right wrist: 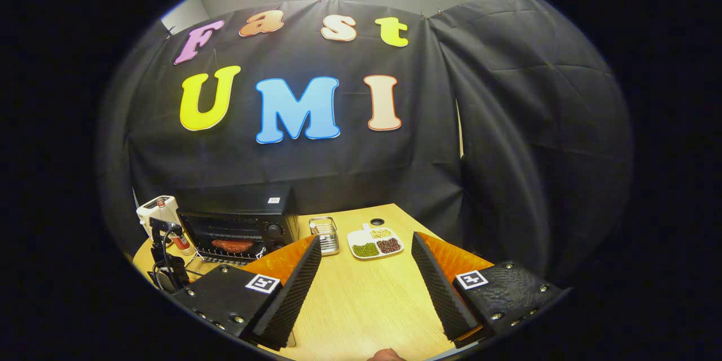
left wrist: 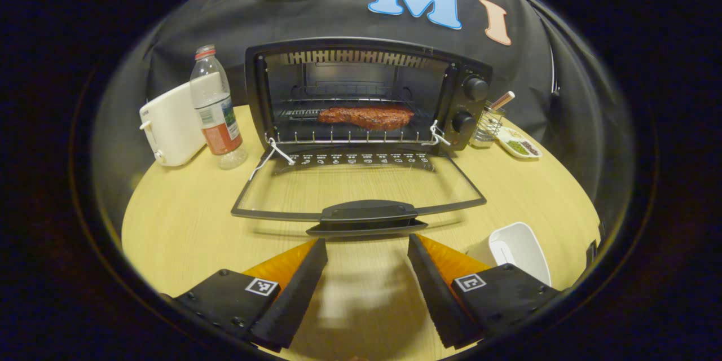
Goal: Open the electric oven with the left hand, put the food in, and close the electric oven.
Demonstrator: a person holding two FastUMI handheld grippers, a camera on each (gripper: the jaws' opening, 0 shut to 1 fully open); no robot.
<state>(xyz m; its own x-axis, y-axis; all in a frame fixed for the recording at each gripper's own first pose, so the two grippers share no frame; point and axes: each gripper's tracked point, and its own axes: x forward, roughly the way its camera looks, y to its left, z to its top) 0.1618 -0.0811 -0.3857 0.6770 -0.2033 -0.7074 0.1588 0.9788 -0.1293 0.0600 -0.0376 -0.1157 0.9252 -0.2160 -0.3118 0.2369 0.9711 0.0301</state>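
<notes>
The black electric oven (left wrist: 369, 96) stands at the back of the wooden table with its glass door (left wrist: 361, 186) folded down flat. A reddish-brown piece of meat (left wrist: 365, 117) lies on the wire rack inside. My left gripper (left wrist: 366, 248) is open just in front of the door's handle (left wrist: 366, 215), not touching it. In the right gripper view the oven (right wrist: 240, 228) sits far left with the meat (right wrist: 232, 245) inside, and the other gripper (right wrist: 166, 262) is in front of it. My right gripper (right wrist: 366, 254) hangs open over the table with nothing between its fingers.
Left of the oven stand a white toaster (left wrist: 169, 127) and a plastic water bottle (left wrist: 216, 110). A wire basket (left wrist: 488, 124) and a divided dish of beans (left wrist: 519, 144) sit to the oven's right. A white cup (left wrist: 516, 248) is near my left gripper's right finger.
</notes>
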